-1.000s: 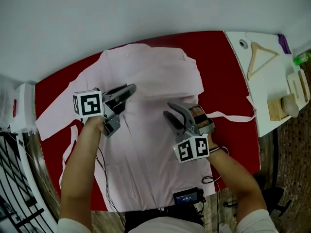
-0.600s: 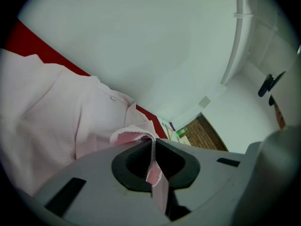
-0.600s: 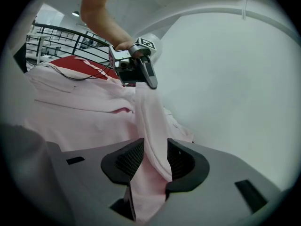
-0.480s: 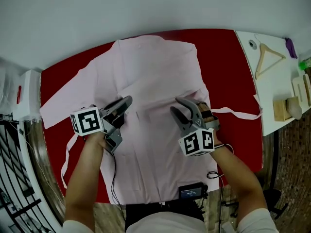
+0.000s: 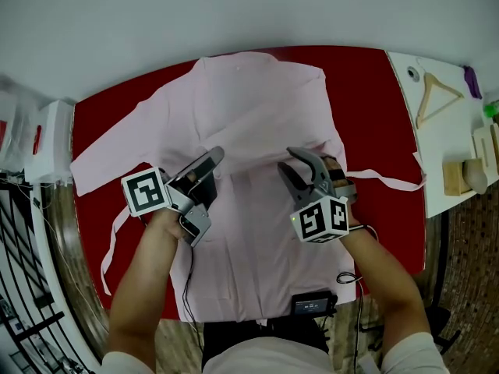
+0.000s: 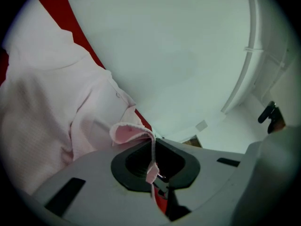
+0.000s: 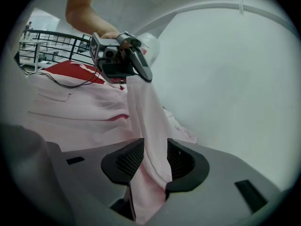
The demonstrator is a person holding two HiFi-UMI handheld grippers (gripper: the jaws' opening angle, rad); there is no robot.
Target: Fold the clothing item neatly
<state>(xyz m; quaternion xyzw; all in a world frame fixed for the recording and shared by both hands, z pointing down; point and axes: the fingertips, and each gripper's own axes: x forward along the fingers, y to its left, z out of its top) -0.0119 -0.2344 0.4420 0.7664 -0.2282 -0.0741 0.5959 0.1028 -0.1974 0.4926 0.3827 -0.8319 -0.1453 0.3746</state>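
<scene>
A pale pink shirt lies spread on the red table, collar end away from me. My left gripper is over the shirt's middle, shut on a thin edge of the pink fabric. That edge runs down between the jaws of the left gripper. To its right, my right gripper is shut on a thicker fold. In the right gripper view a raised band of cloth runs from the right gripper up to the left gripper.
A white side table at the right holds a wooden hanger and wooden blocks. Thin pink ties trail off the shirt at the right and left. A black device sits at the near edge, a black railing at the left.
My left gripper has drawn back toward me over the shirt and rolled, keeping the fabric edge. The right gripper has hardly moved. The head view has shifted a little.
</scene>
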